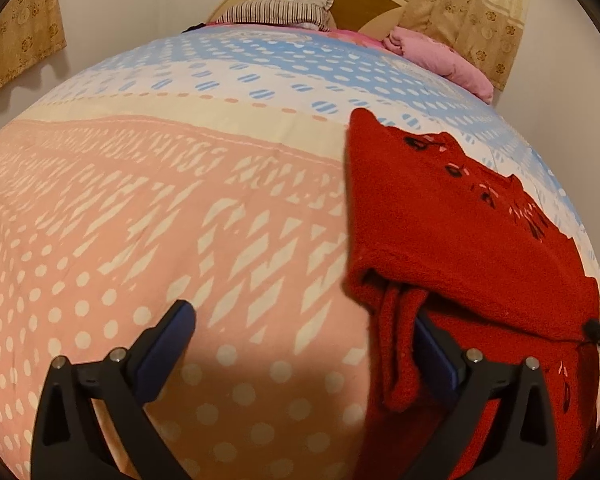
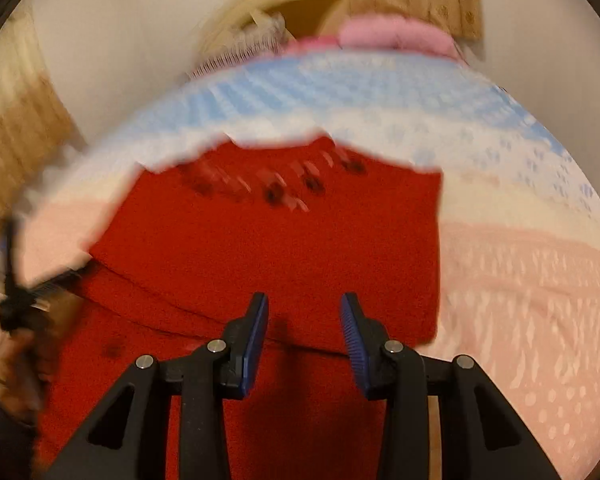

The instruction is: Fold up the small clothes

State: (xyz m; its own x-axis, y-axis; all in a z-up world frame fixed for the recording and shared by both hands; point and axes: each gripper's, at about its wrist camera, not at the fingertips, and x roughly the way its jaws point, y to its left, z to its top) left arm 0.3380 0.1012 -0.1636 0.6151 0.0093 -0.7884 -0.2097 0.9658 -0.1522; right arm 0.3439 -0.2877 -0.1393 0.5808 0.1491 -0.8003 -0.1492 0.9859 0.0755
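My left fingers [image 1: 304, 334] gape wide at lower frame, the red garment [image 1: 452, 240] draping one; only the right view shows my right fingers [image 2: 304, 308] parted, empty, above it on the bed [image 1: 180, 208].

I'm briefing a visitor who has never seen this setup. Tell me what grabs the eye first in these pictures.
The red knitted garment stands out at once, lying folded on the pastel pink-and-blue bedspread, with dark embroidered flowers along its far edge. Next come the black claws with blue pads: the left claw gapes wide beside the garment's edge, the right claw hangs open above it.
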